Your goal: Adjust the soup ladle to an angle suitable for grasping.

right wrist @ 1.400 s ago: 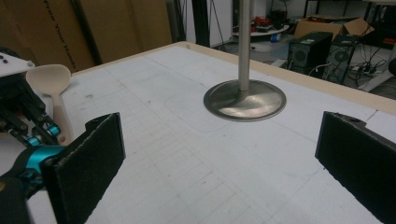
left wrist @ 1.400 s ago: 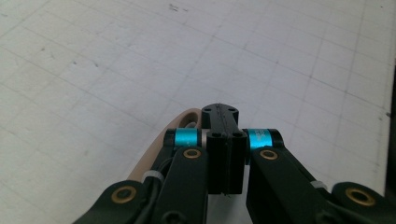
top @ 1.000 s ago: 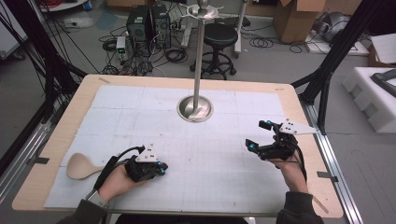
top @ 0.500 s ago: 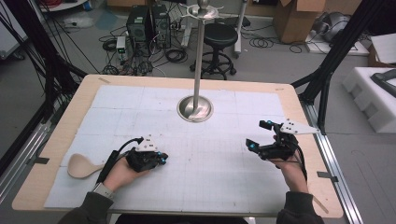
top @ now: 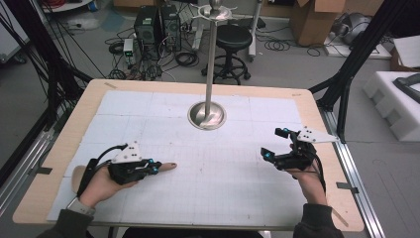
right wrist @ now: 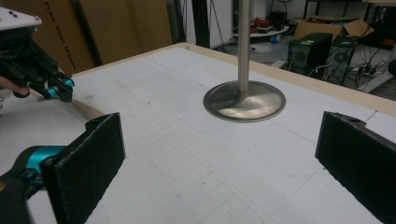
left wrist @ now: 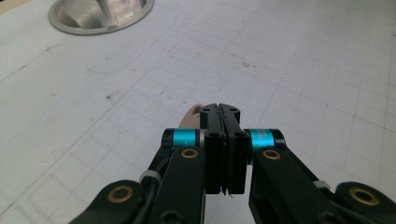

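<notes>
I have the left gripper point(top: 151, 168) at the lower left of the high view, hovering right over the wooden spoon point(top: 168, 166) with its jaws pressed together; I cannot tell whether they pinch the handle. The spoon's handle tip pokes out just past the jaws, and its bowl shows behind my left hand point(top: 101, 186). My right gripper point(top: 274, 144) sits at the right, jaws spread wide, holding nothing. The metal stand point(top: 207, 115) rises at the upper centre.
</notes>
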`<state>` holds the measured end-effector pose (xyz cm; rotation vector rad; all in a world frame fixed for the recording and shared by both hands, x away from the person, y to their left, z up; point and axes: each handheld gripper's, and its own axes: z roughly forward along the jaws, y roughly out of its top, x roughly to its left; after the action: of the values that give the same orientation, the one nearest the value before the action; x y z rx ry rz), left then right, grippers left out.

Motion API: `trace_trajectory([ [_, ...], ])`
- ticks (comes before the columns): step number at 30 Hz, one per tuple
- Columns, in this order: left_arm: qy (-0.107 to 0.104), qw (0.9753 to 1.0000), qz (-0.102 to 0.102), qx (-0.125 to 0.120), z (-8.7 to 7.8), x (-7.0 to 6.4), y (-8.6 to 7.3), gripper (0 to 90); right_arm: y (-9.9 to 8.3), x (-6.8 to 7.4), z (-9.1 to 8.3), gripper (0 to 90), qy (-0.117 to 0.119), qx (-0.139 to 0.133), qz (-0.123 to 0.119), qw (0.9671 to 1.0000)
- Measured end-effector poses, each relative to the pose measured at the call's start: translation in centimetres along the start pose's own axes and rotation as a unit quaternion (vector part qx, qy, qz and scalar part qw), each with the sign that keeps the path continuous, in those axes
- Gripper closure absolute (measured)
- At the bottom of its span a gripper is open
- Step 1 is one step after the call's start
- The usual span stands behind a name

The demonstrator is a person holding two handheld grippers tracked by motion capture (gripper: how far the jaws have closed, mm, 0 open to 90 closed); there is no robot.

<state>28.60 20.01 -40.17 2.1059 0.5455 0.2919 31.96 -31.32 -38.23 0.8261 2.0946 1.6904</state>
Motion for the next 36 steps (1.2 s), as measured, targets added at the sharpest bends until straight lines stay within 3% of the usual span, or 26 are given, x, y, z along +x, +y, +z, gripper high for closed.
trace_trajectory([
  [8,-0.019,0.9997,0.010,0.011,-3.0,1.9,-0.9,75.0,0.0,0.0,0.1,0.4,-0.001,0.004,0.001,1.0000],
  [15,-0.022,0.9990,0.036,0.012,-4.6,3.0,-0.8,40.2,-0.1,0.0,0.1,0.4,0.000,0.006,0.001,1.0000],
  [16,-0.026,0.9989,0.038,0.013,-4.8,3.1,-0.8,39.5,-0.1,0.0,0.1,0.4,0.000,0.006,0.002,1.0000],
  [21,-0.028,0.9973,0.060,0.032,-5.4,3.8,-0.7,18.9,-0.1,0.0,0.1,0.4,-0.001,0.004,0.000,1.0000],
  [23,-0.033,0.9967,0.055,0.049,-5.5,4.1,-0.6,10.7,-0.1,0.0,0.1,0.3,0.000,0.004,0.000,1.0000],
  [27,-0.041,0.9946,0.052,0.080,-5.5,4.4,-0.5,6.2,0.0,0.1,0.1,0.3,0.005,0.005,0.000,1.0000],
  [32,-0.038,0.9910,0.066,0.111,-5.2,4.6,-0.5,6.7,-0.1,0.1,0.4,0.4,0.013,0.009,0.000,0.9999],
  [36,-0.039,0.9895,0.072,0.119,-5.0,4.6,-0.6,10.1,-0.1,-0.2,0.2,0.4,0.010,-0.001,0.002,0.9999],
])
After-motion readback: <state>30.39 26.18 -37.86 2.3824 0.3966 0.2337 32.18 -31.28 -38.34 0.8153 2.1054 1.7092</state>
